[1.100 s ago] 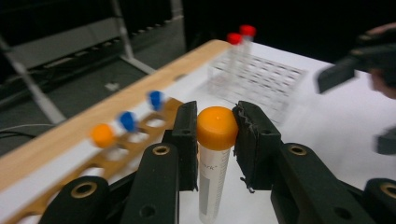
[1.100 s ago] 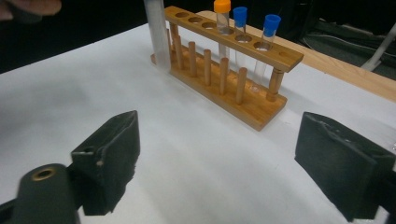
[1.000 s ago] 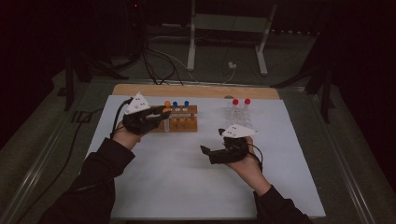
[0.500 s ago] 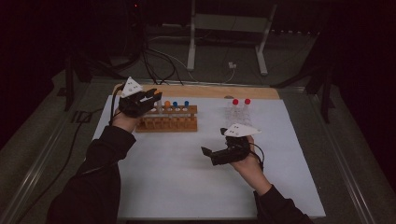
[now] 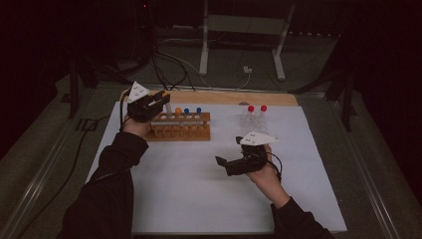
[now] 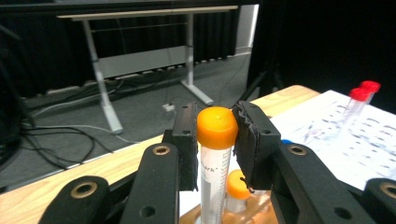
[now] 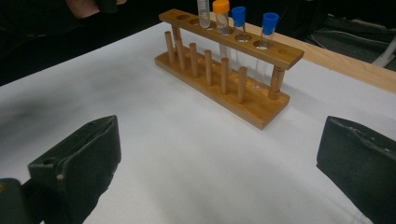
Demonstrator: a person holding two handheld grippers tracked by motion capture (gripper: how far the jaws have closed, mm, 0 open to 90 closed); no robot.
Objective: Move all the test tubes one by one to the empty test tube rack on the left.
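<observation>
**Left gripper grips an orange-capped tube over the rack**

Left gripper (image 6: 215, 128) has its two black pads pressed against the cap of an orange-capped tube (image 6: 215, 140), one pad on each side, near the centre of the left gripper view. That tube stands upright, its clear graduated body running down to the bottom edge of the frame. In the high view the left gripper (image 5: 161, 101) sits at the left end of the wooden rack (image 5: 179, 130), left of centre and above the middle of the frame, though the tube itself is too small to make out there.

Just behind and below the held tube, a second orange-capped tube (image 6: 238, 186) stands in the rack. In the right gripper view this second tube (image 7: 221, 14) sits beside two blue-capped tubes (image 7: 254, 23) in the rack's top holes (image 7: 224, 51), toward the upper middle of the frame.

Two red-capped tubes (image 5: 256, 110) stand apart on the white sheet (image 5: 199, 189), right of the rack.

Right gripper (image 5: 225, 164) hovers low over the sheet at centre right, jaws spread wide with nothing between them, well apart from the rack.
</observation>
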